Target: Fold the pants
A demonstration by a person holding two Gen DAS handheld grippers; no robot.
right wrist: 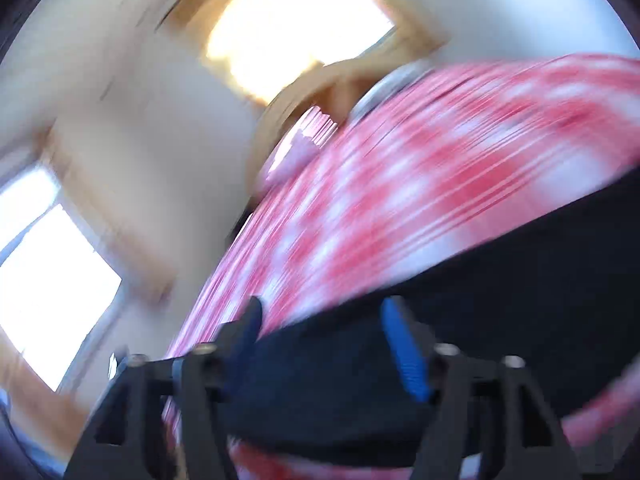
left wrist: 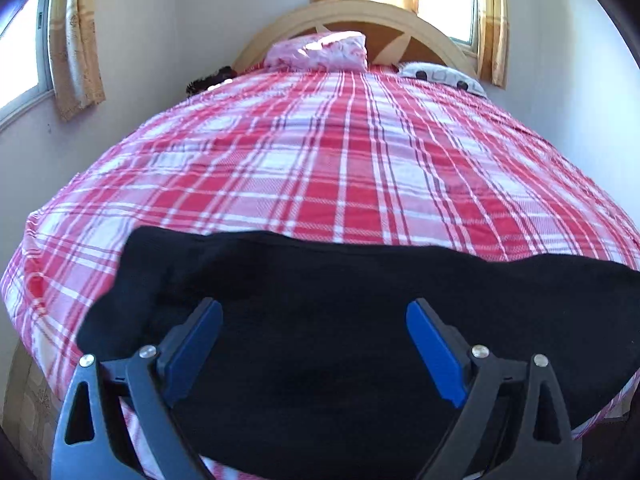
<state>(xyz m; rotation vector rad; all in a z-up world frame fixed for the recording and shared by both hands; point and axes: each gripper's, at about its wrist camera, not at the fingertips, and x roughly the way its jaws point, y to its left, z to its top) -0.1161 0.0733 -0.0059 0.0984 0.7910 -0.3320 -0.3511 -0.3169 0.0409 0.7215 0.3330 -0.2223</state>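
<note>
- Black pants are spread across the red plaid bed.
- The left gripper is held apart above them.
- The right gripper, blurred, is also seen apart.

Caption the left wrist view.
Open left gripper poised over black pants on a red plaid bed.

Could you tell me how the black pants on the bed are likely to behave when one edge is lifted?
The black pants lie limp, with soft wavy edges, so they will probably droop and sag. Their matte knit looks unlikely to slip on the plaid bedspread.
</note>
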